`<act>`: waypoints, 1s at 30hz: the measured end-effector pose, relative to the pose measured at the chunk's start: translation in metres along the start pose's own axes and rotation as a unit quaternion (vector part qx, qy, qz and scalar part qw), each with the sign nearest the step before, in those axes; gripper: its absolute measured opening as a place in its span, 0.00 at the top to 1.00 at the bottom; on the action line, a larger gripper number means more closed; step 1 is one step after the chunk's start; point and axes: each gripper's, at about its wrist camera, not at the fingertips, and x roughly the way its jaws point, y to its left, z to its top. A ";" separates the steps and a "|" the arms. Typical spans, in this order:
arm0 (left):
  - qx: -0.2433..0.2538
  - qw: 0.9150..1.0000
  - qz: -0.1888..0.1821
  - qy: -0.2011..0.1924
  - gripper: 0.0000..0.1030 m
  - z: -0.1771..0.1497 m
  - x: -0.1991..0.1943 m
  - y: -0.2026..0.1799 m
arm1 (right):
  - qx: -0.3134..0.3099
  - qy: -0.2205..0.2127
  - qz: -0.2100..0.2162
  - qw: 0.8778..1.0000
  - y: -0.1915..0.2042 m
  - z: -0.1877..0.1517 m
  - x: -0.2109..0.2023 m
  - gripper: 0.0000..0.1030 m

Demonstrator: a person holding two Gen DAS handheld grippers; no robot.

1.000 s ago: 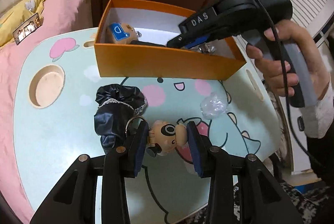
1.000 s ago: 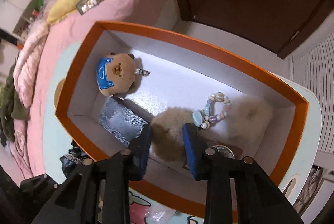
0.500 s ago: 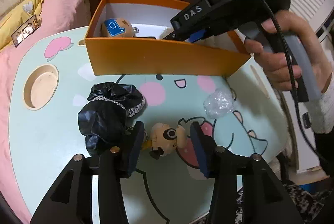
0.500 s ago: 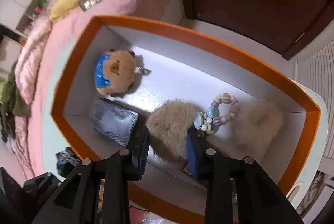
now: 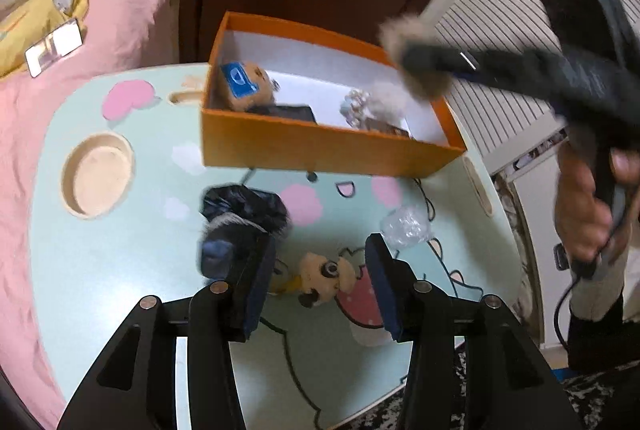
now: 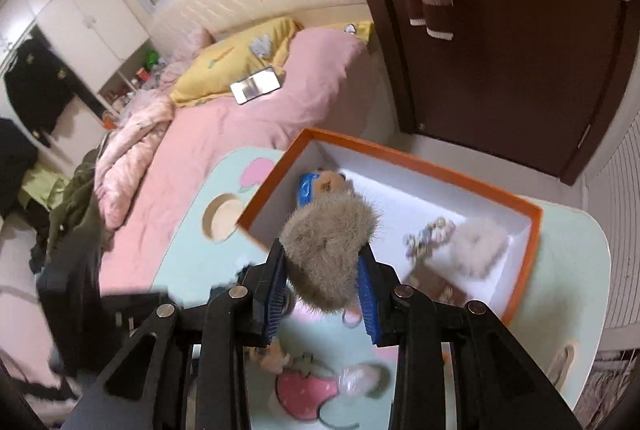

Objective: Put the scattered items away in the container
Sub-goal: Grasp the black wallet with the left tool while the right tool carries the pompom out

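An orange box stands at the table's far side and holds a bear plush, a bead bracelet, a pale fluffy ball and a dark card. My right gripper is shut on a brown fur pompom, held in the air above the box's near wall; in the left wrist view that gripper is blurred. My left gripper is open, its pads on either side of a small cartoon figure on the table, not touching it. A black frilly scrunchie lies by its left finger.
A crumpled clear plastic wad lies on the mint cartoon table, right of the figure. A round cup recess is at the table's left. A pink bed borders the left edge, a dark door behind the box.
My right gripper has risen out of the box with the brown pompom in its jaws. My left gripper has opened wider and drawn back a little from the figure, which stays on the table.
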 end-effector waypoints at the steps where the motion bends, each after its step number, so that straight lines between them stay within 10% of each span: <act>1: 0.001 1.000 0.007 -0.003 0.54 0.003 -0.002 0.002 | -0.005 0.002 -0.001 1.000 0.002 -0.007 -0.002 0.70; 12: 0.004 1.000 0.008 -0.019 0.54 0.041 -0.011 0.010 | 0.065 0.070 -0.019 0.995 -0.033 -0.090 0.016 0.70; 22: 0.016 1.000 0.019 0.011 0.54 0.086 0.007 0.000 | 0.124 0.028 -0.061 0.990 -0.063 -0.107 0.012 0.50; 30: 0.020 0.990 0.063 0.123 0.54 0.116 0.062 -0.012 | 0.133 0.004 -0.048 0.990 -0.064 -0.106 0.007 0.50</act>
